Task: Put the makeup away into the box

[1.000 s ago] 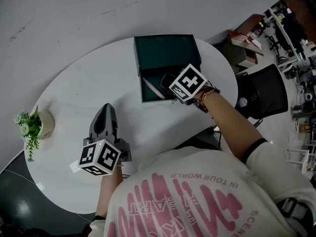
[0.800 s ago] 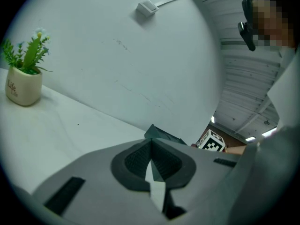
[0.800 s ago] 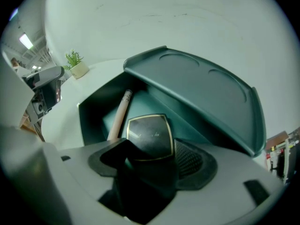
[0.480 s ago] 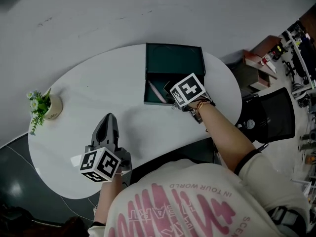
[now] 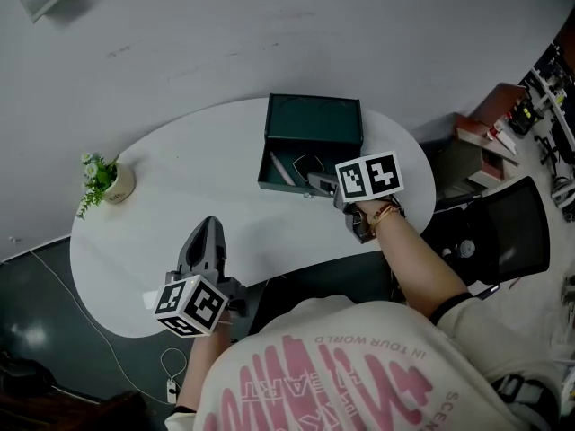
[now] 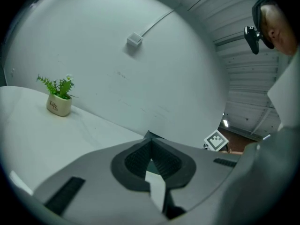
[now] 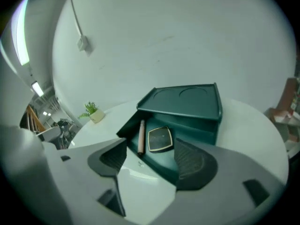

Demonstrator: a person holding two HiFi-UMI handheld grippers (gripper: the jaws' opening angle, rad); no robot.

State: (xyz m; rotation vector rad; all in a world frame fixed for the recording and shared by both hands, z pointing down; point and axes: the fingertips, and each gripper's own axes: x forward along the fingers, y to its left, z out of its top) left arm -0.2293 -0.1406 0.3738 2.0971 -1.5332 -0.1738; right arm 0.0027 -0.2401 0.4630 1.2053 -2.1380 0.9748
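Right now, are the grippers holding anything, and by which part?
Nothing is held. The left gripper is shut and empty. The right gripper is open and empty near the box, where the compact and slim stick lie.

A: What fills the room?
B: A white oval table against a plain grey wall, with a small potted plant near its left edge.
A: Anything else?
B: Dark floor below, and a black office chair at the right.

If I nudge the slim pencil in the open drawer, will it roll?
Probably: the pencil looks round and slim, so likely rolls easily. The drawer wall beside it should stop it one way, the compact likely the other.
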